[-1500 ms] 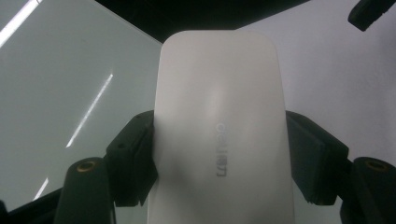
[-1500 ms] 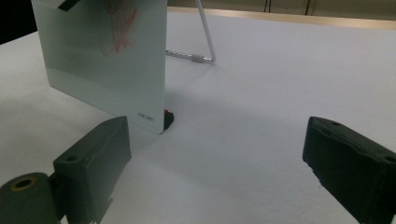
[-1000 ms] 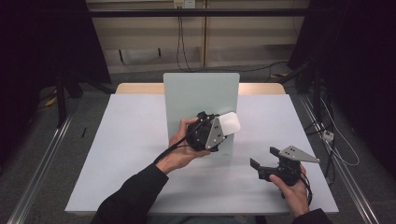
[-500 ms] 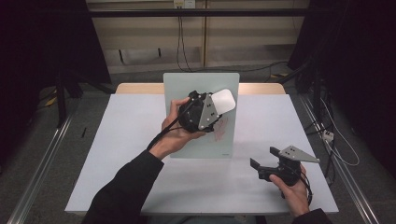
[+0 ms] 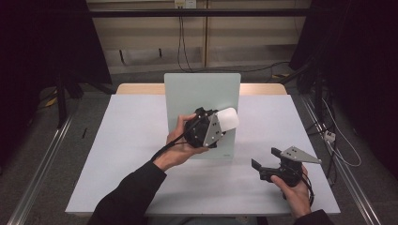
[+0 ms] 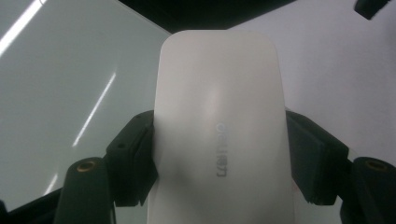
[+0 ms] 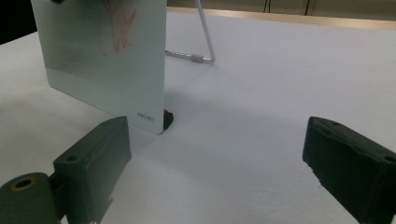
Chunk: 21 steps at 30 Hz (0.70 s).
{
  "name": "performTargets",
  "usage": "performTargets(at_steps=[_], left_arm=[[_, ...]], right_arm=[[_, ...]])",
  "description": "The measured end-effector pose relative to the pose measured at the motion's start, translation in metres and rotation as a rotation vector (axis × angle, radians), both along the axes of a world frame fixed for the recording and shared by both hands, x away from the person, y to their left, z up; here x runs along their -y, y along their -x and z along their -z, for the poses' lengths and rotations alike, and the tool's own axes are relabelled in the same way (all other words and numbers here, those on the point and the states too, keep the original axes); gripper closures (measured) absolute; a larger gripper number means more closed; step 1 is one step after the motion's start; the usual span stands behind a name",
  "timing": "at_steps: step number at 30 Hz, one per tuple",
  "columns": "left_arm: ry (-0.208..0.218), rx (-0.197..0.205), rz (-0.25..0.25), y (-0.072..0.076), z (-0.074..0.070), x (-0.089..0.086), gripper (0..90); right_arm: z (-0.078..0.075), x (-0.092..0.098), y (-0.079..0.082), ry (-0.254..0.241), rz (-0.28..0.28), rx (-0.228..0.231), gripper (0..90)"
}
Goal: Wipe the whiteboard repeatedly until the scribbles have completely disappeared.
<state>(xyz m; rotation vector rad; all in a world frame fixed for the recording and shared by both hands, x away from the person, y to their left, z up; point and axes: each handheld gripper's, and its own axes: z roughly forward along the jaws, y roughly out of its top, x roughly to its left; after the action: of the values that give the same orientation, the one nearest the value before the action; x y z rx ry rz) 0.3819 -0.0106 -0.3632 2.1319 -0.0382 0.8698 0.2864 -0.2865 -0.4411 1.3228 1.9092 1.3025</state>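
The left gripper (image 5: 220, 125) is clamping a white whiteboard eraser (image 6: 219, 126) between its fingers (image 6: 133, 156), holding it up against the face of the small standing whiteboard (image 5: 199, 101) at the middle of the tabletop (image 5: 117, 140). Red marker scribbles (image 7: 119, 23) are showing on the board, so the wiping step seems to be in hand. Next, the eraser likely needs pressing flat and sweeping across them. The right gripper (image 5: 267, 166) is waiting near the tabletop's right front, fingers wide apart and holding nothing.
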Motion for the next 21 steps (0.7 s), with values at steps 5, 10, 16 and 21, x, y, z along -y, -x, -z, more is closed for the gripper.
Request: performTargets(at_steps=[5,10,16,21], left_arm=[[-0.02,-0.026,0.023,0.007,0.017,0.004,31.1],[-0.036,-0.047,0.029,0.011,0.027,0.005,31.1],[-0.064,-0.066,0.039,0.015,0.035,0.007,31.1],[-0.058,-0.07,0.037,0.013,0.032,0.005,31.1]], right_arm=[[0.0,0.0,0.0,0.0,0.0,0.0,7.7],[0.0,0.0,0.0,0.001,-0.002,0.003,7.7],[0.0,0.0,0.0,0.002,-0.001,0.001,7.7],[0.0,0.0,0.0,0.001,-0.001,0.001,7.7]])
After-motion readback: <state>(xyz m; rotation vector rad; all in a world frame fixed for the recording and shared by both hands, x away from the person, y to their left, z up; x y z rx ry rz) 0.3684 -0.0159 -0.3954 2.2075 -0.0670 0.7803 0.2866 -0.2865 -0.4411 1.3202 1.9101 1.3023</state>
